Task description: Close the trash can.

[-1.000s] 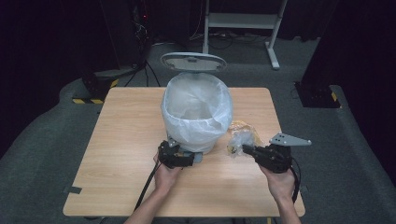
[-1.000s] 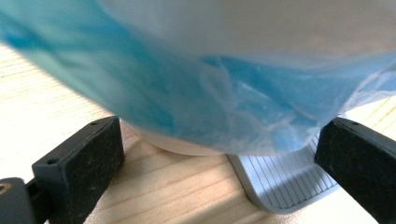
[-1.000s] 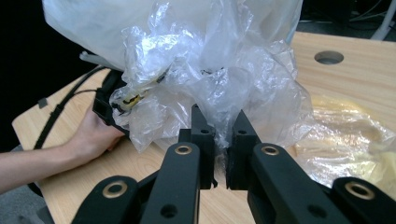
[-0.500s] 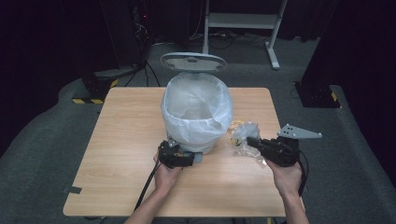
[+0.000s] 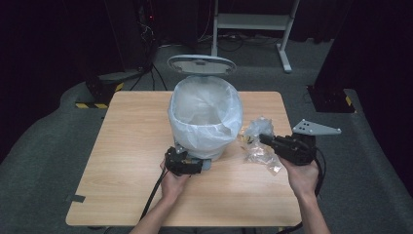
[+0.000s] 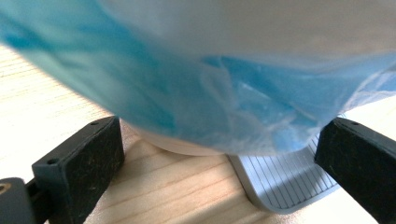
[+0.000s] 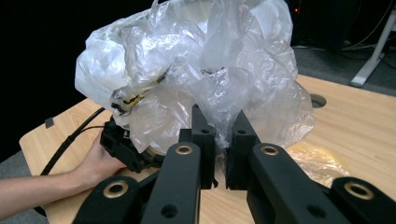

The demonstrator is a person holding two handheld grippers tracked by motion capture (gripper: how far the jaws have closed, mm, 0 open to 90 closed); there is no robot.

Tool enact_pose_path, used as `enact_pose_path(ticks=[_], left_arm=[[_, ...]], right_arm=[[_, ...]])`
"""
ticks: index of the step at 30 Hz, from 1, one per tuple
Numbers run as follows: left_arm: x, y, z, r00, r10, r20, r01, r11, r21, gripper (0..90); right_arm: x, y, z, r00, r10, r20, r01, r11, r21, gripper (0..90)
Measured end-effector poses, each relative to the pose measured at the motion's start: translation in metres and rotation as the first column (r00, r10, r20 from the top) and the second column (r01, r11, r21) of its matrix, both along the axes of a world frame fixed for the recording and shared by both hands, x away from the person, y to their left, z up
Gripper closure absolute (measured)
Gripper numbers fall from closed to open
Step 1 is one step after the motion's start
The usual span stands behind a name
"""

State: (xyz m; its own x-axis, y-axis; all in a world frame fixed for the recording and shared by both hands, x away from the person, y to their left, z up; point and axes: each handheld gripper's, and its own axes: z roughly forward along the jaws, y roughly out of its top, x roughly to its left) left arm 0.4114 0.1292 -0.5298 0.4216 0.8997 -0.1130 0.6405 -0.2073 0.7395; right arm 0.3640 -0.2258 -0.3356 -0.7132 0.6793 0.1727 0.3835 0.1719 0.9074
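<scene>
High view: a light wooden table (image 5: 122,161) stands on grey carpet (image 5: 44,146) in a dark room. On the table, towards the back, stands a small bin (image 5: 205,119) with a pale plastic liner (image 5: 195,131) folded over its rim, and its round grey lid (image 5: 201,64) stands up behind it. Behind the table there is a white metal frame (image 5: 253,22), some black cables, and a block with yellow and black stripes (image 5: 100,95) on the floor at the left. The left gripper (image 5: 192,165) rests low on the table, right at the foot of the bin. In the left gripper view its fingers (image 6: 81,161) stand wide apart with nothing pinched; the bin's base and a grey ribbed pedal (image 6: 285,182) sit between them (I cannot tell if they touch). The right gripper (image 5: 265,140) is just to the right of the bin, lifted off the table, and it has a crumpled clear plastic bag (image 5: 258,146). In the right gripper view its fingers (image 7: 203,135) are nearly together, squeezing a fold of the bag (image 7: 201,84), which puffs up above them. A bit of crinkly yellowish plastic (image 7: 317,163) lies on the wood under it. A strip of grey tape (image 5: 75,198) sticks to the table's near left corner.
</scene>
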Motion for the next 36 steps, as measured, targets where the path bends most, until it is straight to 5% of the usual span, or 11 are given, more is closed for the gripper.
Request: enact_pose_path(ticks=[19, 36], left_arm=[[0.0, 0.0, 0.0, 1.0, 0.0, 0.0, 0.0, 1.0, 0.0, 1.4], [0.0, 0.0, 0.0, 1.0, 0.0, 0.0, 0.0, 1.0, 0.0, 1.5]], right_arm=[[0.013, 0.002, 0.026, 0.9992, -0.007, 0.039, 0.007, 1.0, 0.001, 85.4], [0.033, 0.024, 0.046, 0.9979, 0.022, 0.062, -0.022, 1.0, -0.014, 85.4]])
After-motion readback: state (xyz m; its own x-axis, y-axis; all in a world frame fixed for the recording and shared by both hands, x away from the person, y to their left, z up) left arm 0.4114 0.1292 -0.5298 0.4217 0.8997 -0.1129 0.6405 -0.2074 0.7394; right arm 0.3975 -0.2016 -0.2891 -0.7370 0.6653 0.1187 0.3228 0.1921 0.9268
